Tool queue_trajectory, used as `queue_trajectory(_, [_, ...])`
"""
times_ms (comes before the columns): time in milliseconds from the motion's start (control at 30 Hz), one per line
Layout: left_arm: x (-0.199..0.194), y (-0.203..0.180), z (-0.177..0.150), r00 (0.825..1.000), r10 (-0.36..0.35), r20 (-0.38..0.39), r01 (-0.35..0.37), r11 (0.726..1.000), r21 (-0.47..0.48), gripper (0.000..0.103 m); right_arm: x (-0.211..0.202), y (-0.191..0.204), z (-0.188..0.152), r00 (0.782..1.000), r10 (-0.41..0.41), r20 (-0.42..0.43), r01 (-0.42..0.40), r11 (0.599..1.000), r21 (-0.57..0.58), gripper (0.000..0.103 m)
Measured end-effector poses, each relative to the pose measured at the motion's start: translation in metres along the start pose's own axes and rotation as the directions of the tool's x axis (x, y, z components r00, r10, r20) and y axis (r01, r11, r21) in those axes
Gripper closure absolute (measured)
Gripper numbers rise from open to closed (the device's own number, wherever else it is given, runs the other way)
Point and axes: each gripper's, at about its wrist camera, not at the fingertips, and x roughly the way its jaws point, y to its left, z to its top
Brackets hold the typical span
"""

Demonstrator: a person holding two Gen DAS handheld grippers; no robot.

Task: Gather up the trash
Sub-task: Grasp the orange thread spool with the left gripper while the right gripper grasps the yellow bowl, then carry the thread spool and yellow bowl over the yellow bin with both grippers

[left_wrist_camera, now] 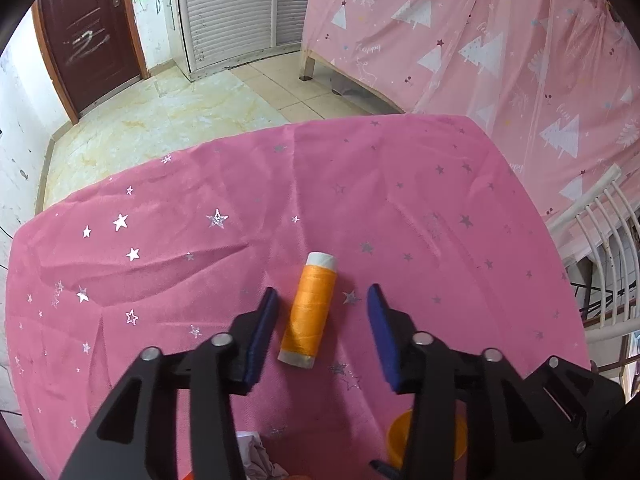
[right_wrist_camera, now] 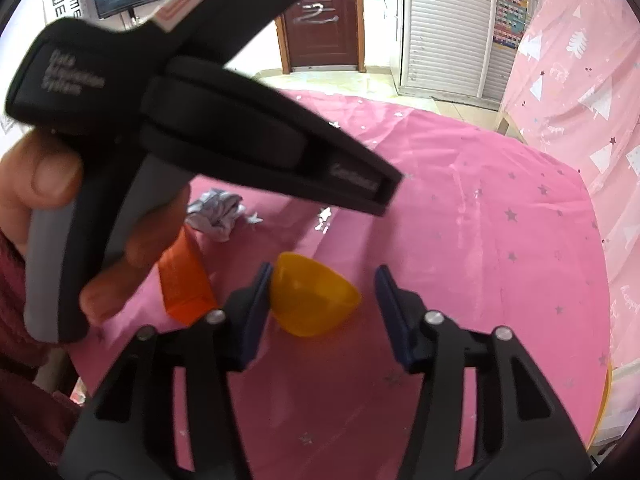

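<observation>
Left tongs (left_wrist_camera: 322, 312): jaws apart, straddling an orange thread spool (left_wrist_camera: 310, 310) that lies flat on the desk; left pad close beside the spool, right pad clearly off it, no squeeze visible

Right tongs (right_wrist_camera: 322, 300): jaws apart around a yellow bowl-shaped cup (right_wrist_camera: 312, 296) tipped on its side; left pad at or touching the cup's rim, right pad clear of it, cup not clamped

Left of the cup, an orange plastic piece (right_wrist_camera: 186, 284), partly hidden behind a hand (right_wrist_camera: 48, 200) gripping the handle of the left tool in the right wrist view

Beyond that, crumpled whitish paper (right_wrist_camera: 218, 216) on the desk, with small silvery scraps (right_wrist_camera: 324, 218) near it

Desk (left_wrist_camera: 400, 200) covered in pink cloth with silver stars, creased

Further out: tiled floor (left_wrist_camera: 160, 120), dark red door (left_wrist_camera: 90, 28), white slatted cabinet doors (left_wrist_camera: 228, 8), pink curtain with white trees (left_wrist_camera: 500, 40), white chair back (left_wrist_camera: 600, 216) at the right edge
</observation>
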Motion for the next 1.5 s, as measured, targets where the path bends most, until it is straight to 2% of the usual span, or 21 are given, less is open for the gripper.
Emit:
queue_trajectory(67, [-0.001,-0.001,-0.002,1.0,0.008,0.002,-0.008,1.0,0.007,0.074,0.0,0.001,0.0,1.0,-0.002,-0.005,0.002,1.0,-0.005,0.063])
queue_trajectory(133, [-0.002,0.0,-0.003,1.0,0.025,0.006,-0.025,1.0,0.017,0.083,-0.001,0.004,-0.002,1.0,-0.012,-0.001,0.012,1.0,-0.012,0.063])
queue_trajectory(233, [-0.005,0.001,-0.006,0.999,0.032,0.01,-0.032,0.999,0.018,0.091,-0.002,0.004,-0.001,1.0,-0.016,0.001,0.016,1.0,-0.011,0.063])
queue_trajectory(300, [-0.006,0.002,-0.007,1.0,0.024,0.01,-0.024,1.0,0.011,0.092,-0.004,0.004,-0.004,1.0,-0.012,0.004,0.012,1.0,0.001,0.063])
queue_trajectory(567, [-0.012,0.001,-0.014,0.999,0.043,0.022,-0.043,0.999,0.005,0.092,-0.008,-0.013,-0.005,1.0,-0.021,0.021,0.02,0.999,0.039,0.063])
queue_trajectory(767, [-0.034,-0.006,-0.015,0.995,0.066,0.076,-0.068,0.997,0.02,0.092,-0.023,-0.034,-0.006,0.998,-0.044,0.055,0.04,0.997,0.063,0.063])
queue_trajectory(1067, [-0.076,-0.037,-0.011,0.983,0.075,0.168,-0.085,0.995,0.051,0.092,-0.059,-0.06,-0.014,0.989,-0.09,0.119,0.075,0.989,0.124,0.063])
queue_trajectory(1500, [-0.102,-0.096,-0.011,0.978,0.036,0.205,-0.063,0.99,0.125,0.092,-0.105,-0.093,-0.035,0.966,-0.164,0.199,0.119,0.968,0.219,0.063])
